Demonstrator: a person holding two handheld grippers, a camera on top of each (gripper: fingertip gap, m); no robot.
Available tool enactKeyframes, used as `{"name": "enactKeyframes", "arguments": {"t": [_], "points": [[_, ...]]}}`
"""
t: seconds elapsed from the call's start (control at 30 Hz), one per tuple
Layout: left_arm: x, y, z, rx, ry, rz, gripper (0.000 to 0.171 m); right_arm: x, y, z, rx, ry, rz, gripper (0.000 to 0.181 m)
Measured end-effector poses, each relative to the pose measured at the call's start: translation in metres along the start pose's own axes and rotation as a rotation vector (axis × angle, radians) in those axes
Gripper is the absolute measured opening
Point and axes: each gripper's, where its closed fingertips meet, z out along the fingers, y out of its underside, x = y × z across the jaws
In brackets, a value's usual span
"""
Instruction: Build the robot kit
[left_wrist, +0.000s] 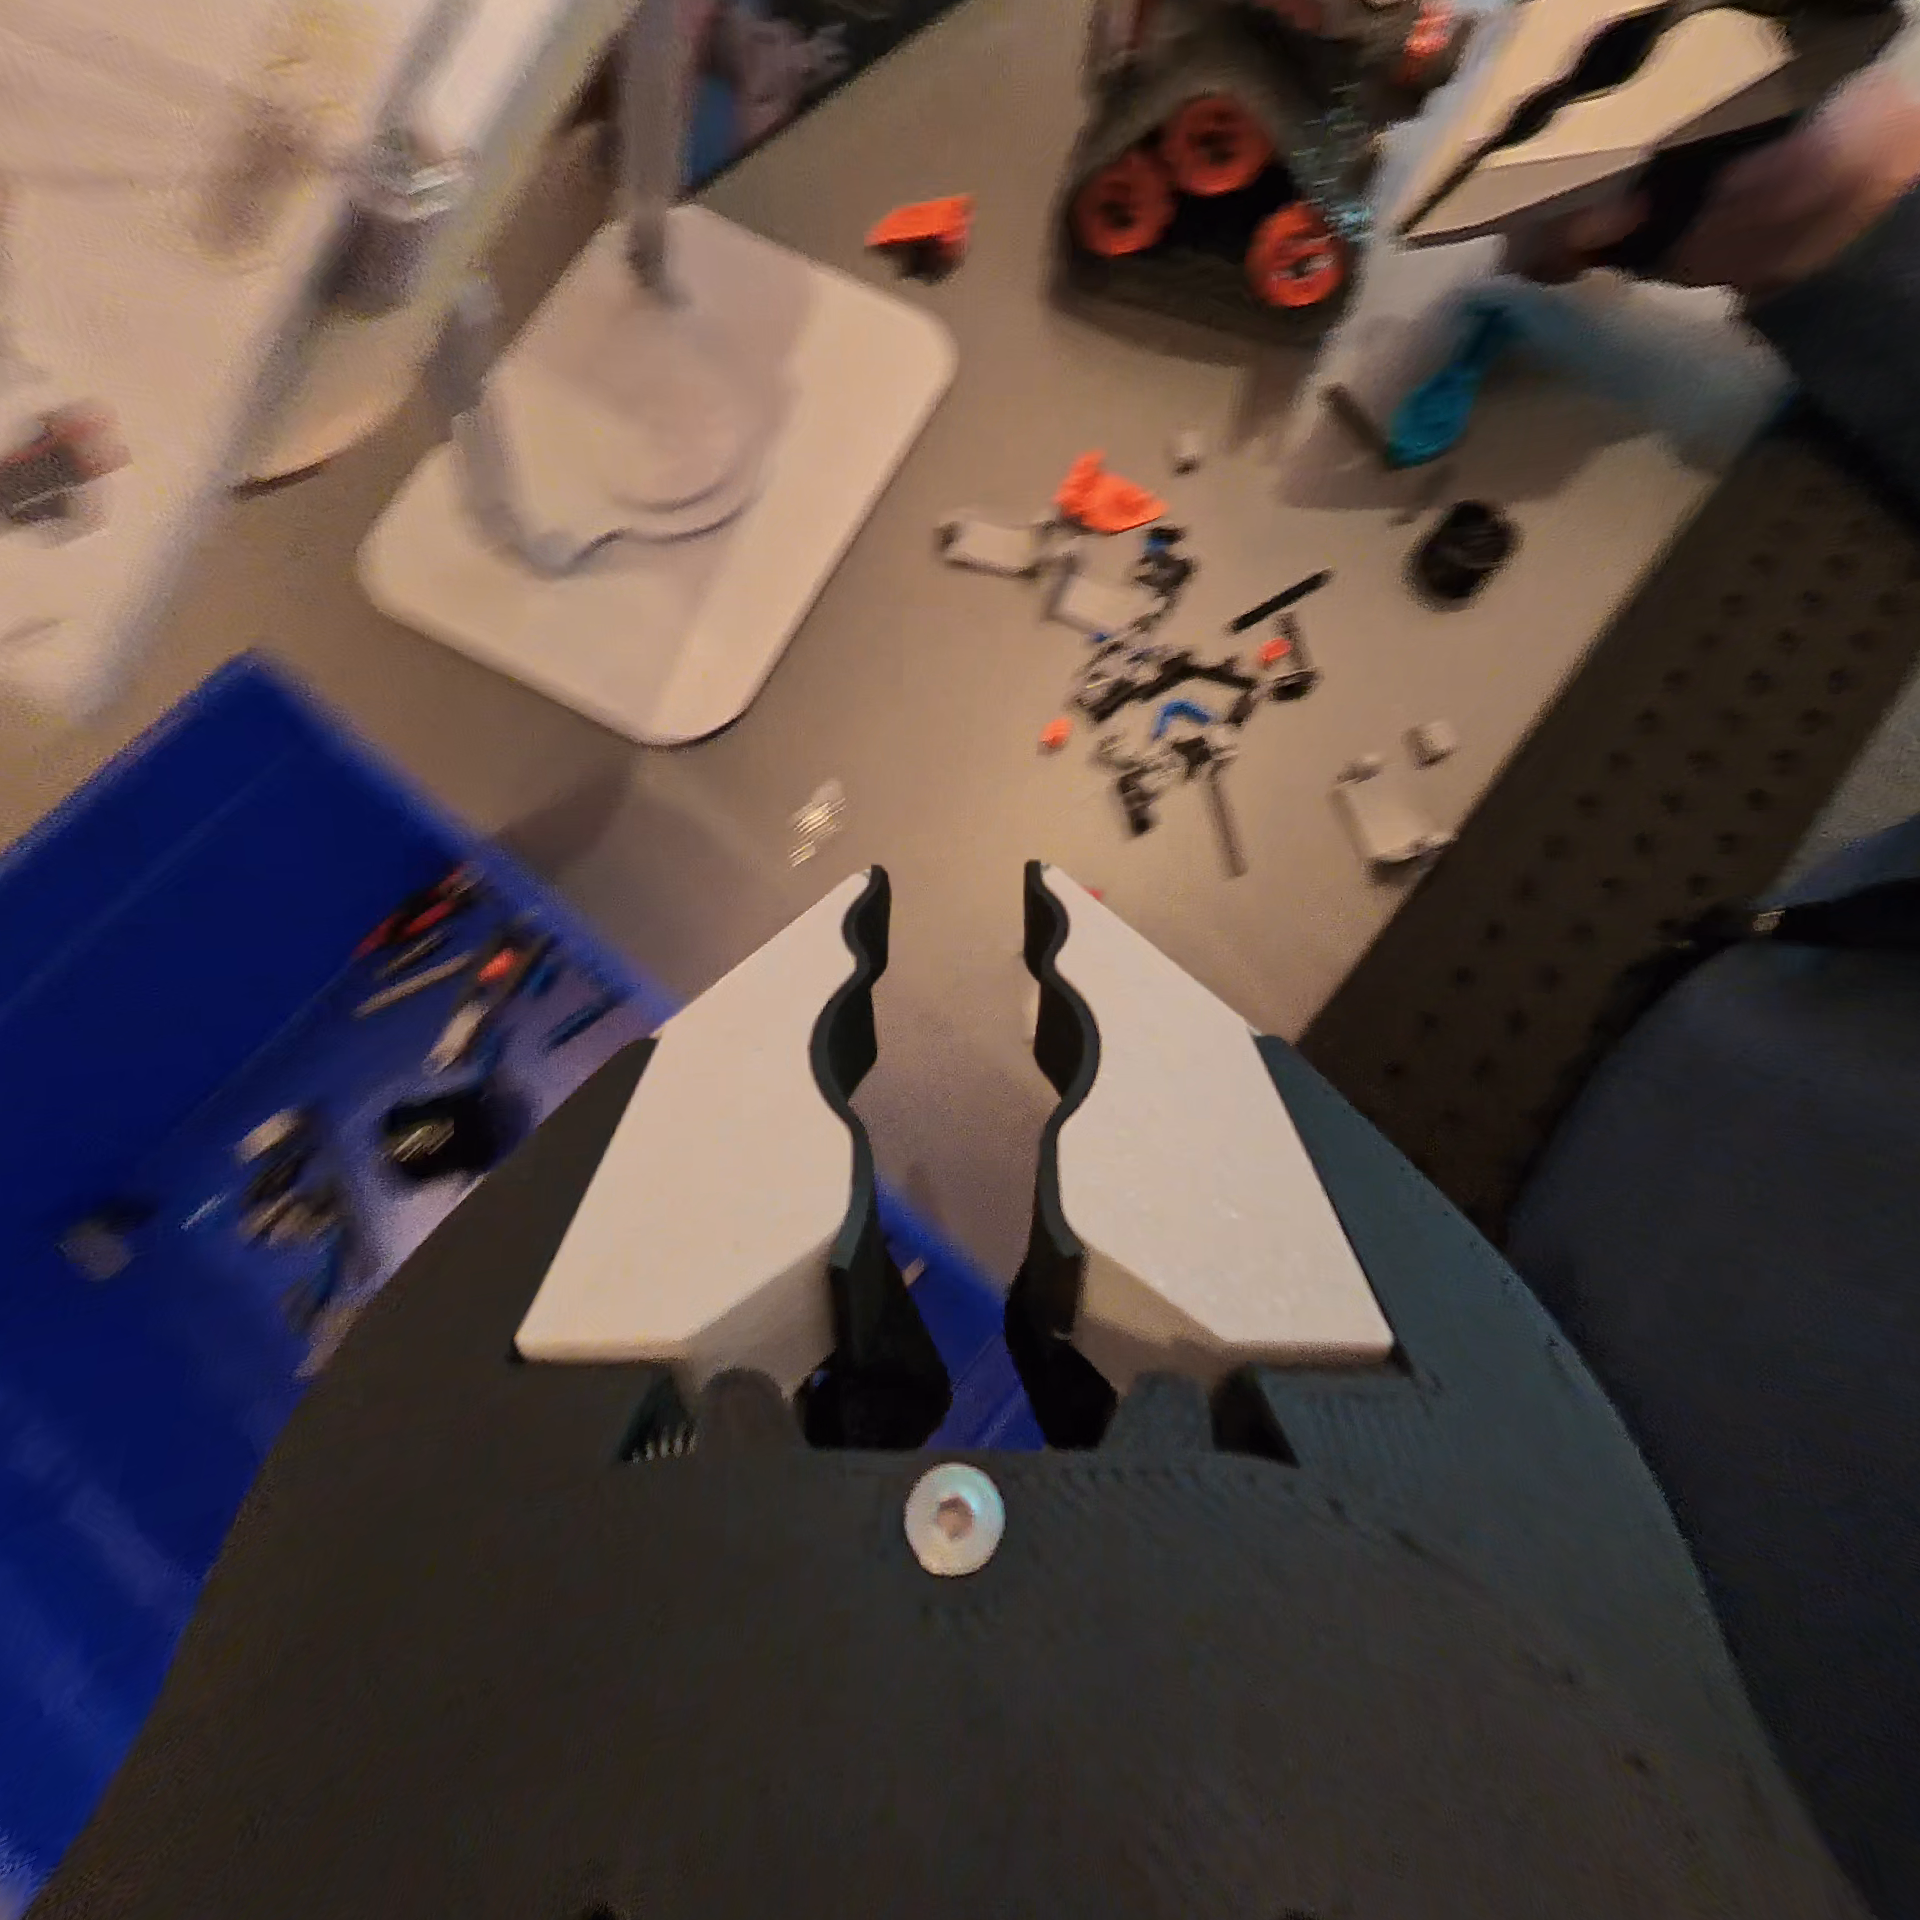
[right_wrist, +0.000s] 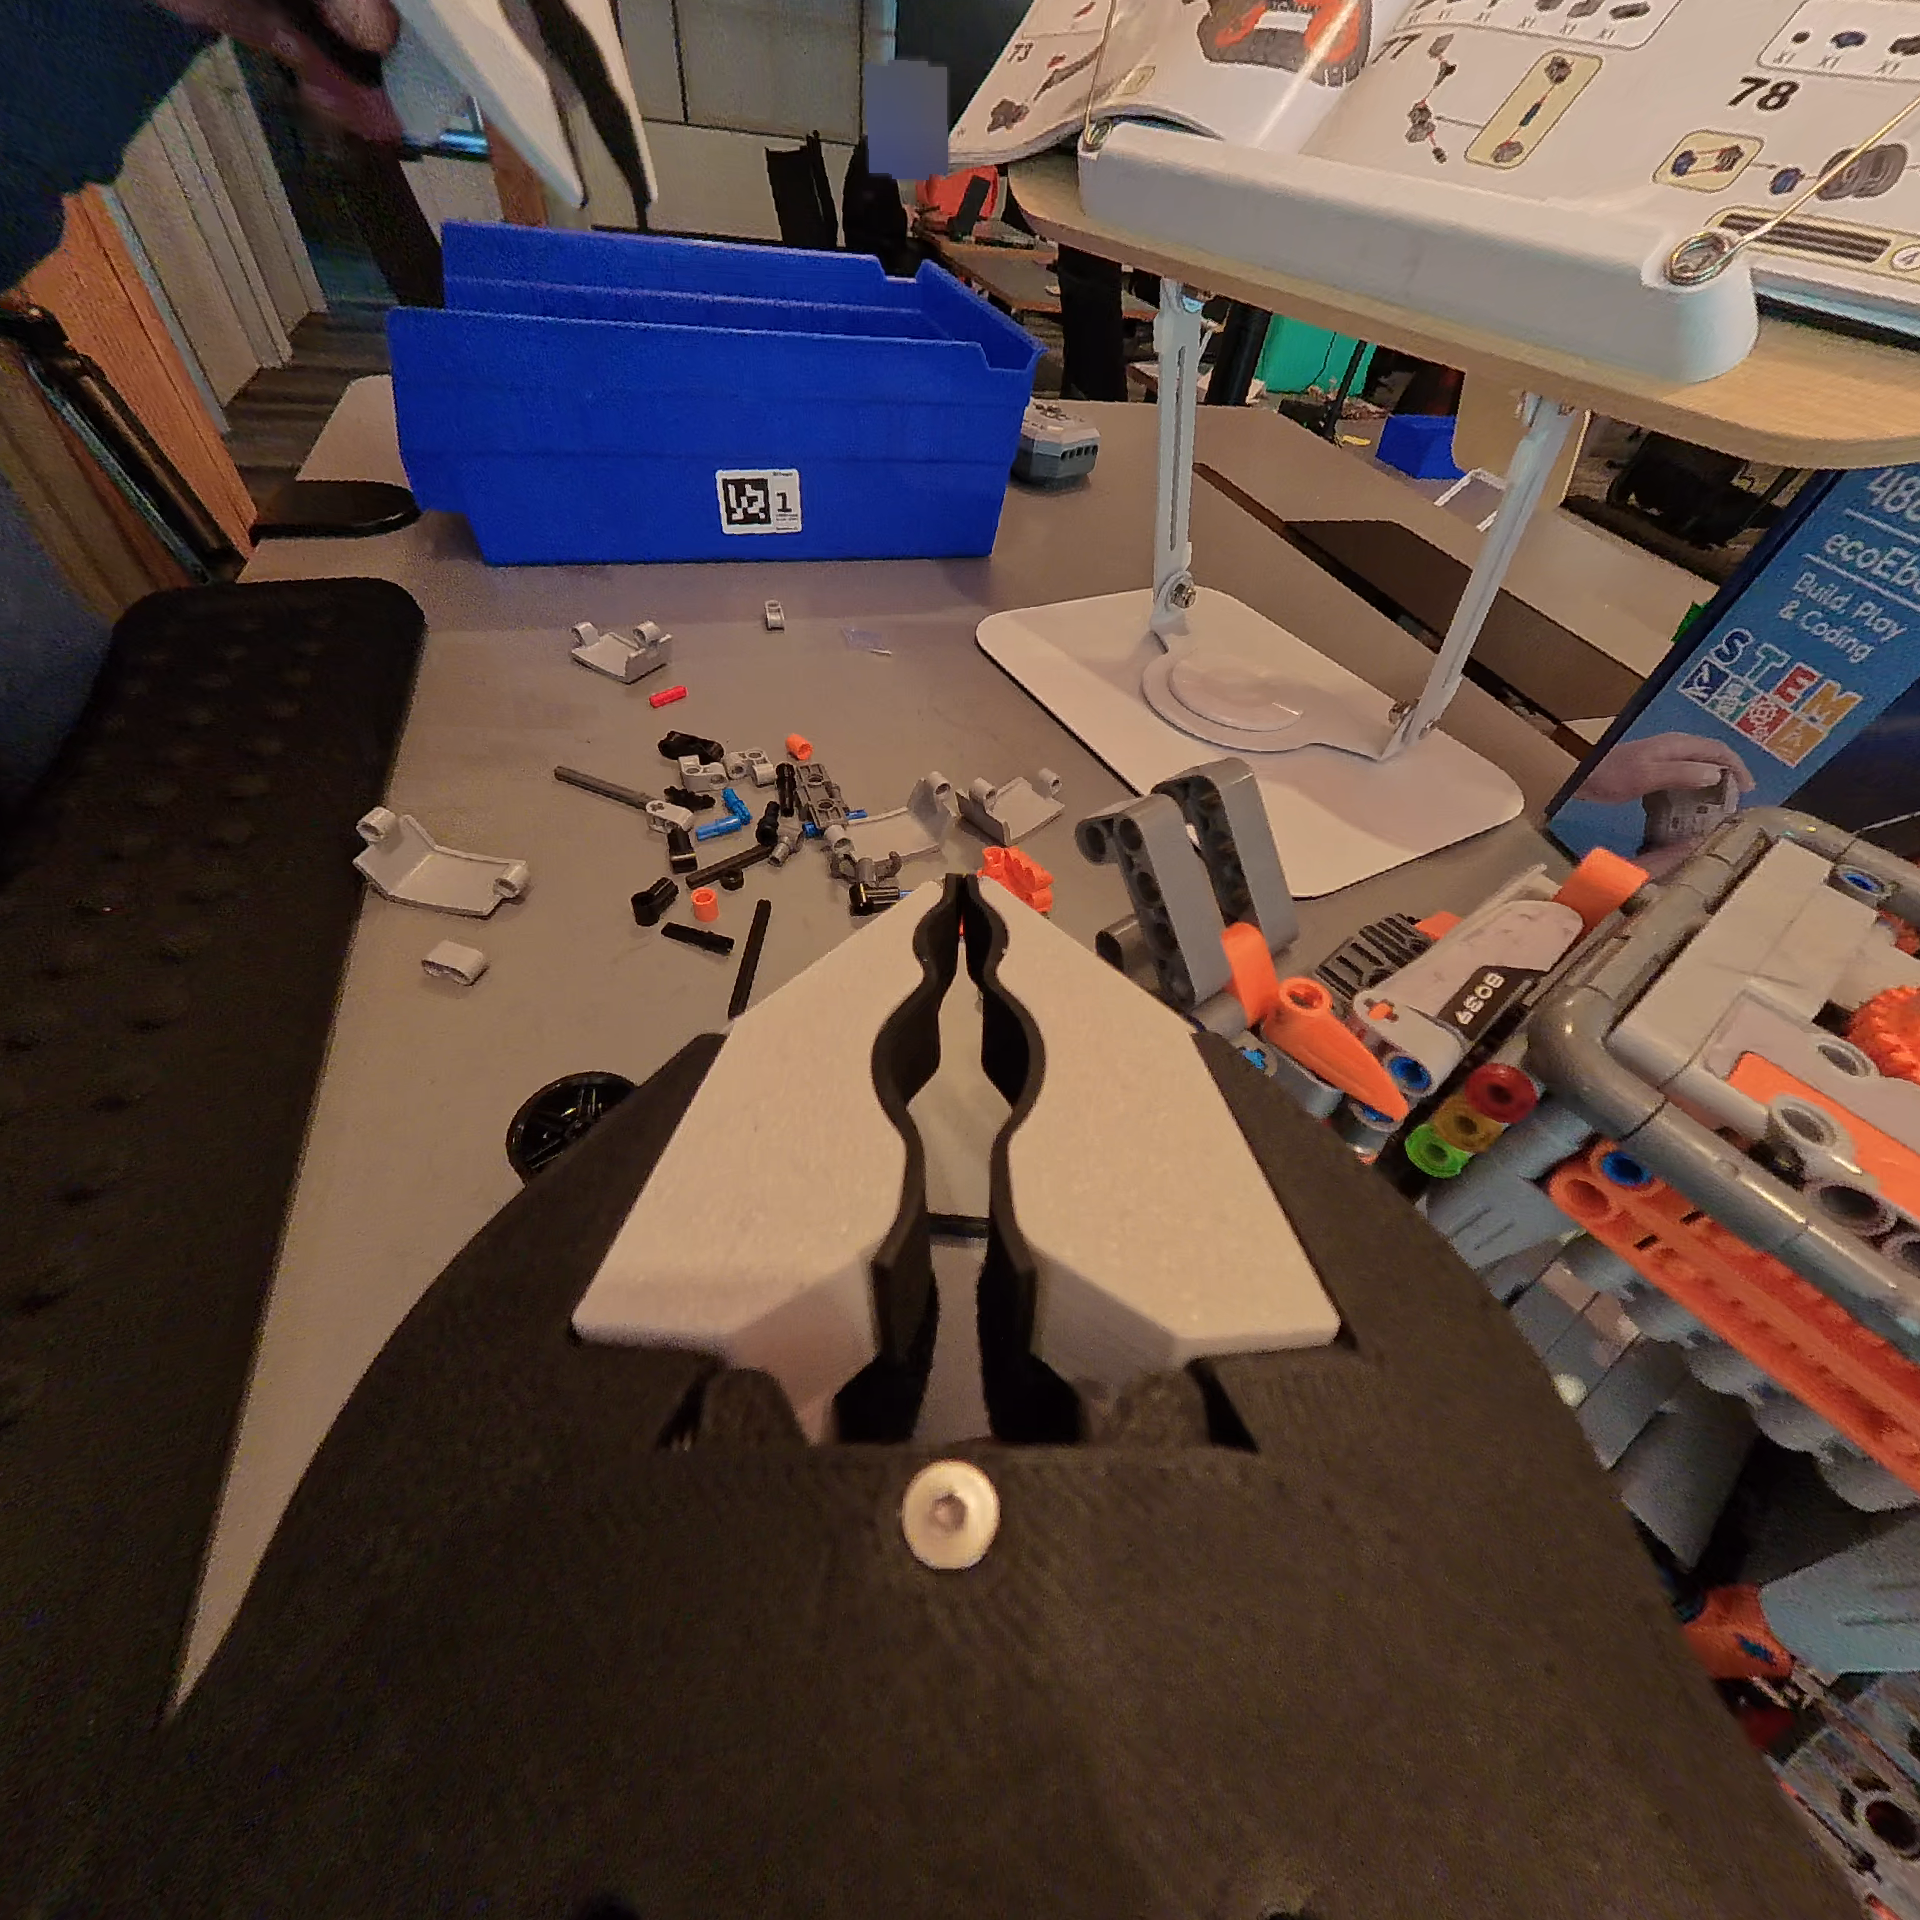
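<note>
Left claw (left_wrist: 956, 883): parted, empty, above surface (left_wrist: 935, 748) beside blue bin (left_wrist: 156, 883).
Right claw (right_wrist: 964, 894): clenched, empty, tips over loose building-toy parts (right_wrist: 748, 810). Risk: blurred left view suggests haste; claws could scatter parts.

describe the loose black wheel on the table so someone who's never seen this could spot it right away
Start at the black perforated mat along the edge of the grey table. The black wheel lies flat just inside the mat, apart from the scatter of small parts. It is the only round, spoked, all-black piece; the other wheels are orange-hubbed.
</note>
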Motion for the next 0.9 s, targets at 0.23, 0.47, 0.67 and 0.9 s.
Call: {"name": "enactKeyframes", "arguments": {"t": [0.23,0.47,0.67,0.9], "points": [[-0.084,0.115,-0.036,-0.318,-0.188,-0.167,0.02,0.0,0.001,0.001,-0.006,-0.001,0.001,0.0],[-0.096,0.179,-0.005,-0.523,-0.17,-0.275,0.021,0.0,0.002,0.0,-0.007,-0.001,0.003,0.0],[-0.102,0.198,0.005,-0.57,-0.17,-0.327,0.021,0.0,0.001,-0.001,-0.001,0.0,0.001,0.0],[-0.107,0.196,0.008,-0.538,-0.181,-0.349,0.014,0.001,0.001,-0.001,-0.001,0.0,0.001,0.0]]}}
